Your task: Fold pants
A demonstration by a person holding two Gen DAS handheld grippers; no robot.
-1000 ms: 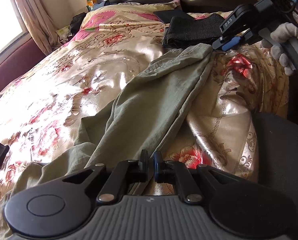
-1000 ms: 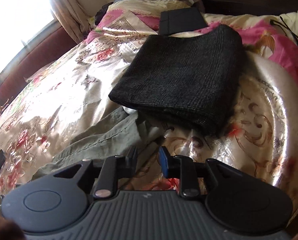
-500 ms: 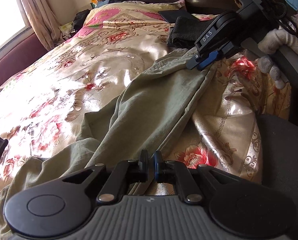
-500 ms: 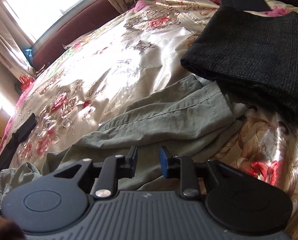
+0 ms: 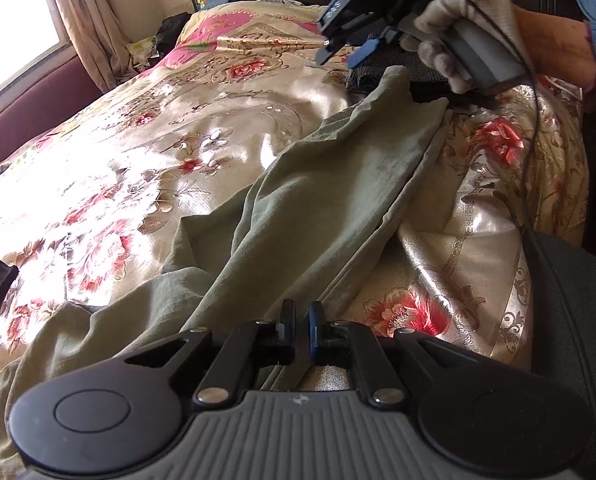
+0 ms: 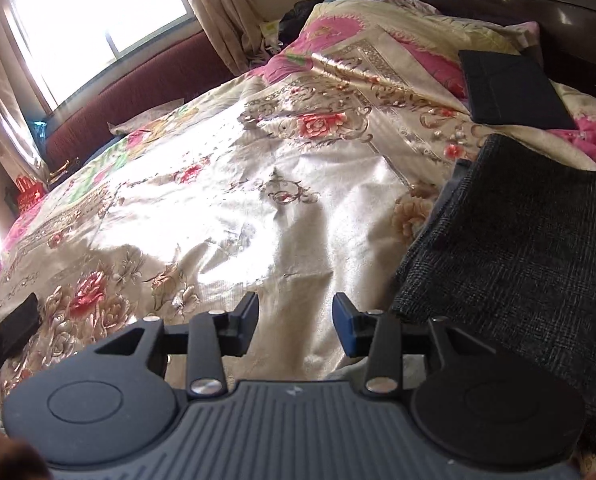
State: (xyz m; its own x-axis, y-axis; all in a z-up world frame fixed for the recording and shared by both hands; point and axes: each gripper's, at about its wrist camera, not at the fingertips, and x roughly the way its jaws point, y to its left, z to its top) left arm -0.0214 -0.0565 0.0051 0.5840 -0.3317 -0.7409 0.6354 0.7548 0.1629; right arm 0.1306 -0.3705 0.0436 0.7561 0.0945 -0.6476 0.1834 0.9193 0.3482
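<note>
Olive green pants [image 5: 306, 208] lie stretched along the floral bedspread [image 5: 145, 152] in the left wrist view, one leg end reaching up toward a dark folded garment. My left gripper [image 5: 301, 320] is shut on the near edge of the pants fabric. My right gripper [image 5: 340, 52] shows in the left wrist view, held by a gloved hand above the far leg end, open and empty. In the right wrist view my right gripper [image 6: 295, 320] is open over bare bedspread [image 6: 237, 208]; the pants are out of that view.
A folded dark grey garment [image 6: 518, 248] lies right of the right gripper, with a black folded item [image 6: 514, 92] behind it near the dark headboard. A maroon bench and window run along the left. A black cloth [image 6: 5, 336] lies at the left edge.
My right gripper has risen off the pants leg end and opened wider, now looking across the bed. The left gripper stays shut on the pants.
</note>
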